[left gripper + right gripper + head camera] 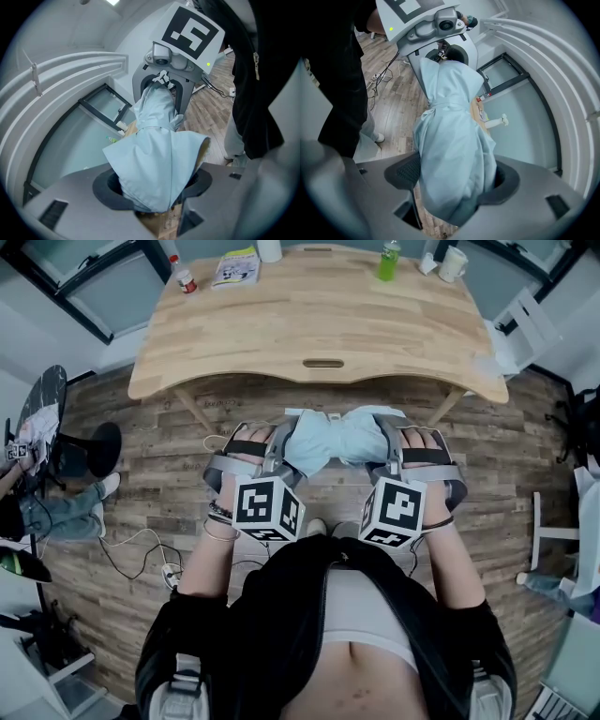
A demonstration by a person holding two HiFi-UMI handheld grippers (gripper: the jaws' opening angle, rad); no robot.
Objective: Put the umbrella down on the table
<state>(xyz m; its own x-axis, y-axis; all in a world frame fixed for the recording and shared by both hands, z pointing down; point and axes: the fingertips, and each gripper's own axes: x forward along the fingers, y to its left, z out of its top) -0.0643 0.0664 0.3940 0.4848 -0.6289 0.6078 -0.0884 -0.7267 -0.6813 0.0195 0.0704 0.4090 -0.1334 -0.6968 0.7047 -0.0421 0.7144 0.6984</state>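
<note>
Left claw [279,454] and right claw [387,452] each clamp one end of the umbrella [336,441], holding it level before the desk [319,324] for laying flat.

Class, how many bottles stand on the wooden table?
2: a red-capped bottle at the table's far left corner, a green bottle near its far right. More may be hidden past the top edge.

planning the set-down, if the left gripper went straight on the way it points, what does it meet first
The left gripper is shut on the umbrella, which fills its line. Beyond that, it would probably meet the right gripper on the other end; depth is unclear.
</note>
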